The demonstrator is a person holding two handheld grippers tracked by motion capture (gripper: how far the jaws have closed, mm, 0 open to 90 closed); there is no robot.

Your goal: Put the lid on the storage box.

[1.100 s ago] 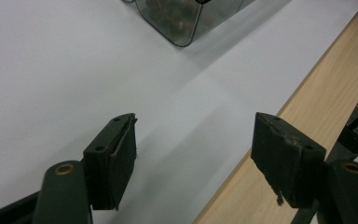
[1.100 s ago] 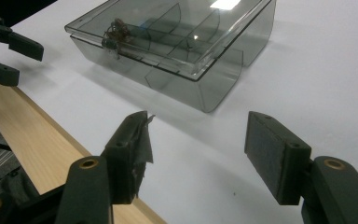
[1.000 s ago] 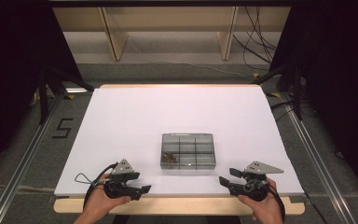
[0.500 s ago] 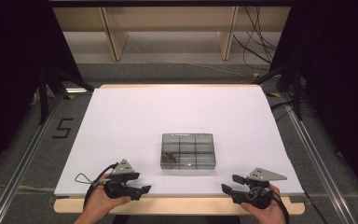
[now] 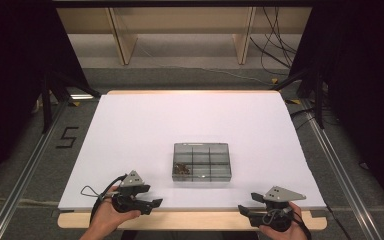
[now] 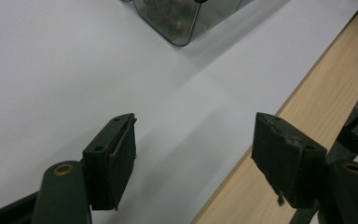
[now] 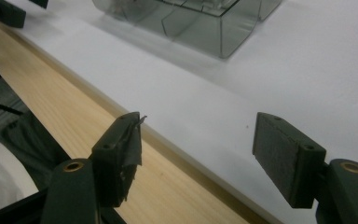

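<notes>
Resting at the near edge of the table [image 5: 130, 125], the two grippers sit well apart, one at each near corner, each held in a hand. The left gripper [image 5: 152, 204] lies at the near left on the white sheet [image 5: 190, 120], its jaws spread wide and gripping nothing; in the left gripper view they frame bare sheet and the wooden rim [image 6: 326, 93]. The right gripper [image 5: 243, 210] sits at the near right over the wooden rim — its jaws also spread wide and bare, and the right gripper view shows them straddling the line where sheet meets wood.

Farther in, between the two and a little beyond them, stands the box [image 5: 202, 161] — a clear, smoky tray split into small compartments, flat on the sheet. Its near-left compartment holds a small heap of brown bits [image 5: 182, 168]; what they are is too small to tell.

Beyond the table's far edge stand wooden shelf legs [image 5: 122, 37] and loose cables [image 5: 275, 40].
</notes>
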